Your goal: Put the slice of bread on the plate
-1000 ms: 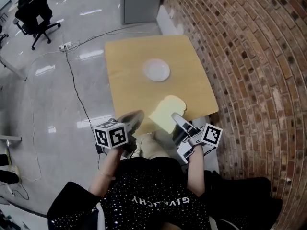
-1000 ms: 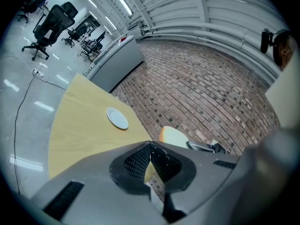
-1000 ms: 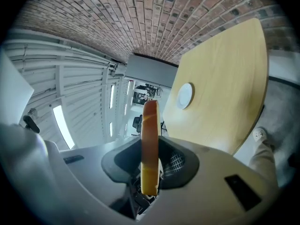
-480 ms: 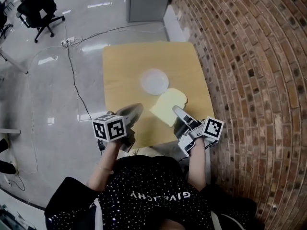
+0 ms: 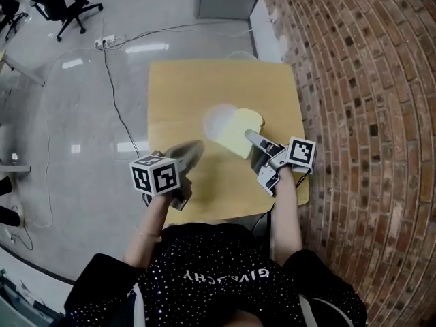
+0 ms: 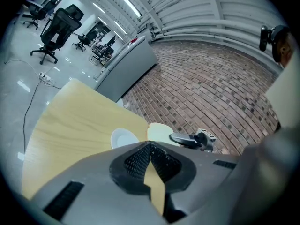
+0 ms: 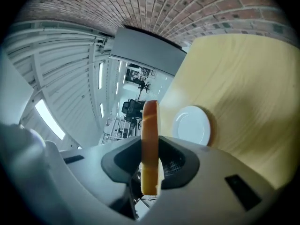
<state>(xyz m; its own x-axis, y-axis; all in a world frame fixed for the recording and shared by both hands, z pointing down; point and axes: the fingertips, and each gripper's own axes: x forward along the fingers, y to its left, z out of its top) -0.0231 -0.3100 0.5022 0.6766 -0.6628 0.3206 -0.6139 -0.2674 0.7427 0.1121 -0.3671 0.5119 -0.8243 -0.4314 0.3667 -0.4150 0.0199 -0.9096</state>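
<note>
The brick wall [image 5: 361, 114] is running along the outer side of the right fingers, and the shiny grey floor [image 5: 68, 114] is spreading out beyond the left ones. The square wooden table [image 5: 184, 87] is lying under and ahead of both pairs of fingers.

The right gripper [image 5: 251, 136] is pinching the slice of bread [image 5: 240, 129] by its near edge. Its fingers are closed down to the thickness of the slice, which is sticking out past their tips. Seen from that gripper, the slice is showing edge-on between the pads. The left gripper [image 5: 194, 147] is holding nothing. Its fingertips are meeting over the table's near part, well short of the slice.

The small white plate [image 5: 216, 120] is sitting just past the right fingertips and slightly to their left. From the head view, the far corner of the slice is overlapping the plate's rim. Whether the slice is touching the plate or hanging above it cannot be told.

By my reading, the pick-up is done and the carry is nearly over. The slice needs centring over the plate, lowering flat, and letting go.

As for writing, white letters are showing upside down on the person's dark shirt [image 5: 221, 276], reading GIVENCHY. The cubes on both grippers are carrying only black-and-white square patterns, and nothing readable is showing on the plate or table.
</note>
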